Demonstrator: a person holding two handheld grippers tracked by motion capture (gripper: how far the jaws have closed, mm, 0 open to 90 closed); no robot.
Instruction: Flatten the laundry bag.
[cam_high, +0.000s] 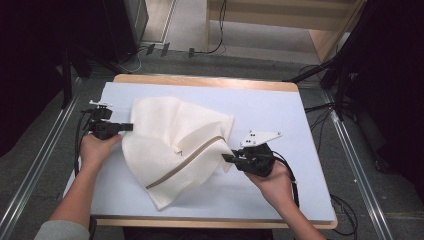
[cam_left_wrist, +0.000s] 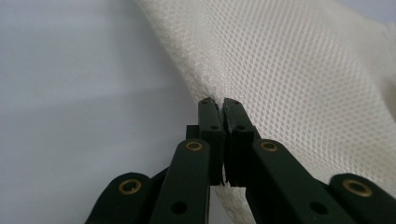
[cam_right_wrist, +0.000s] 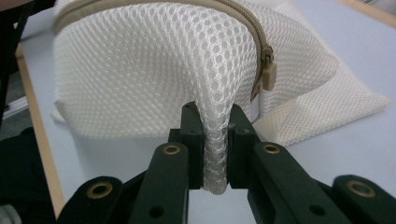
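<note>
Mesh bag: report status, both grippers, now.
Left gripper shut on the mesh bag, left edge. Right gripper shut on a fold near the zipper. Bag bunched on the table. Nothing in the way.

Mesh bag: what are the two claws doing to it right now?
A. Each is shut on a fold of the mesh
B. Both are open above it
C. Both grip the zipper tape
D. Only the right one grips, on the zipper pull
A: the right claw pinches a fold of the mesh bag between its jaws, beside the zipper pull, and the left claw is shut on the bag's edge.
</note>
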